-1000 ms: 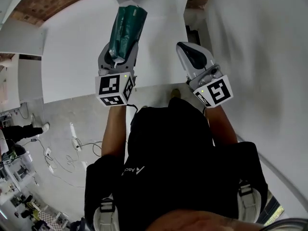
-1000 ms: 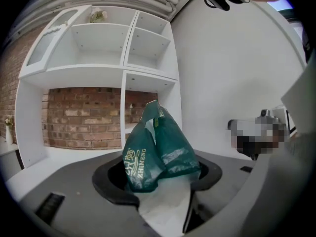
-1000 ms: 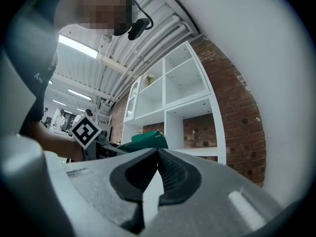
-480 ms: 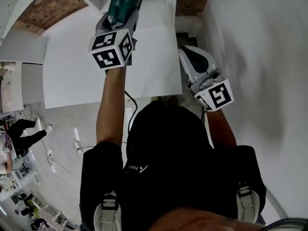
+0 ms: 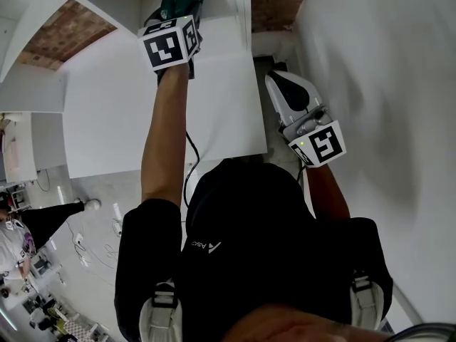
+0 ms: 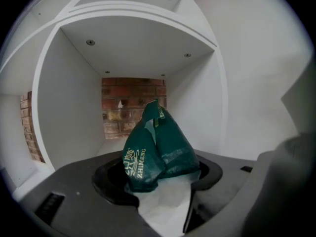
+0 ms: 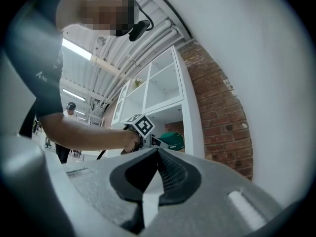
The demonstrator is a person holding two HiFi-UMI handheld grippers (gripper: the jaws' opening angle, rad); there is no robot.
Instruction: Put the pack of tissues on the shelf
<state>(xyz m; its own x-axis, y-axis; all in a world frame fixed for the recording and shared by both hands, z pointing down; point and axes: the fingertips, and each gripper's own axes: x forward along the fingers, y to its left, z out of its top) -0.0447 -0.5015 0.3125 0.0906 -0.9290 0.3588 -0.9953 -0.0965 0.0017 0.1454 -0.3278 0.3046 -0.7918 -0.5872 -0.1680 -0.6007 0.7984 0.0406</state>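
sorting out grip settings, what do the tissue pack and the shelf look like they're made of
Tissue pack: thin dark green plastic film, faintly glossy, going by its sharp creases and crumpled end. Shelf: smooth matte white board, likely laminated or painted wood; small fastener heads dot the top panel.

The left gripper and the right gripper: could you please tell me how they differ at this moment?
The left gripper is shut on the green pack of tissues; the right gripper is shut with nothing in it. The left gripper reaches forward at the white shelf and its open compartment; the right gripper is held back, close to the person's torso. Both carry a marker cube.
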